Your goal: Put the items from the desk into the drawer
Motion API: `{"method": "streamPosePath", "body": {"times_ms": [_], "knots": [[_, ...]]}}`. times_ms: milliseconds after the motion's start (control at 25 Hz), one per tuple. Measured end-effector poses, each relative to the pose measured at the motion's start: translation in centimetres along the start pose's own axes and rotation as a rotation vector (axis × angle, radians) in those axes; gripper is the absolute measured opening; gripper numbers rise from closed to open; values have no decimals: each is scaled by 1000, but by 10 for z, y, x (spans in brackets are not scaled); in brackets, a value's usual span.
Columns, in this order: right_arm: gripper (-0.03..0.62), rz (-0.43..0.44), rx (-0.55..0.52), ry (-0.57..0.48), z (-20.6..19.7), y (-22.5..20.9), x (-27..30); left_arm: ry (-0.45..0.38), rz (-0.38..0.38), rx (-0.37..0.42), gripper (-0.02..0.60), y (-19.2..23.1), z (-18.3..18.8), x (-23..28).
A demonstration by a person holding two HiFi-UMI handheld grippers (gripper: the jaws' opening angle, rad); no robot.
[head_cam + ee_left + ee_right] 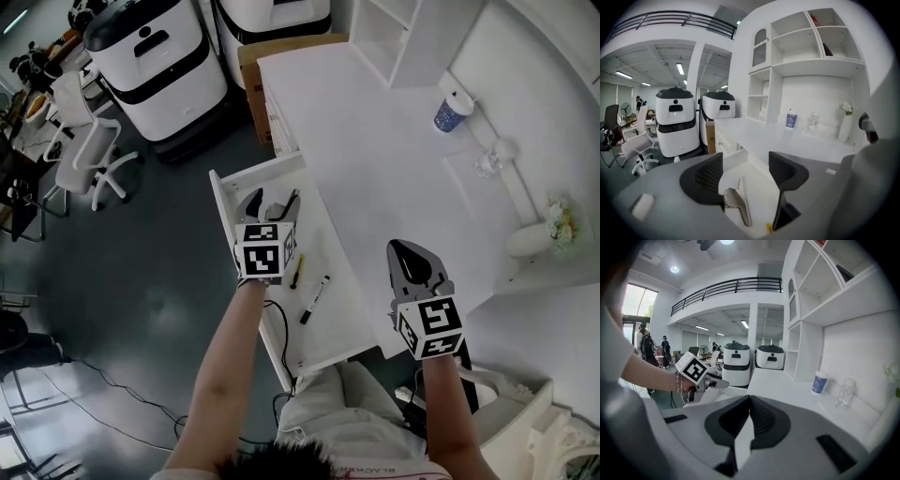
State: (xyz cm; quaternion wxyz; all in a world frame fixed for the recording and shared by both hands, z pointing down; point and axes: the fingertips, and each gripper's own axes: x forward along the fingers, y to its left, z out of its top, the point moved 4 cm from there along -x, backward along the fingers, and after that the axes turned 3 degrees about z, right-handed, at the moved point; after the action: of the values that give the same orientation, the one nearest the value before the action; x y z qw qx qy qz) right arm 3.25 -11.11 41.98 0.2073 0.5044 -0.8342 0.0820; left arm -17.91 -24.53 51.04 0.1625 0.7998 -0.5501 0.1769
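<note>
While your left gripper (270, 204) hangs wide open over the drawer (221, 202), the cup (453, 112) stands well ahead of your closed, empty right gripper (410, 255), the nearer hand.

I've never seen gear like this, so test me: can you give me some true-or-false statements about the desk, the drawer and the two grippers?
The drawer is open. True.
A pen lies in the drawer. True.
The left gripper holds the pen. False: its jaws stand apart and empty above the drawer.
The right gripper has its jaws together. True.
The cup sits in the drawer. False: it stands on the desk.
</note>
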Motion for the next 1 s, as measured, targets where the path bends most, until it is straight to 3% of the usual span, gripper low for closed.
{"method": "streamPosePath", "body": {"times_ms": [240, 640, 1000], "knots": [[8, 20, -36, -61, 15, 6, -21, -112, 26, 97, 291, -15, 33, -53], [8, 60, -89, -176, 50, 15, -69, -293, 114, 44, 288, -29, 77, -164], [8, 78, -128, -281, 82, 11, -101, -405, 169, 157, 287, -48, 113, -245]]}}
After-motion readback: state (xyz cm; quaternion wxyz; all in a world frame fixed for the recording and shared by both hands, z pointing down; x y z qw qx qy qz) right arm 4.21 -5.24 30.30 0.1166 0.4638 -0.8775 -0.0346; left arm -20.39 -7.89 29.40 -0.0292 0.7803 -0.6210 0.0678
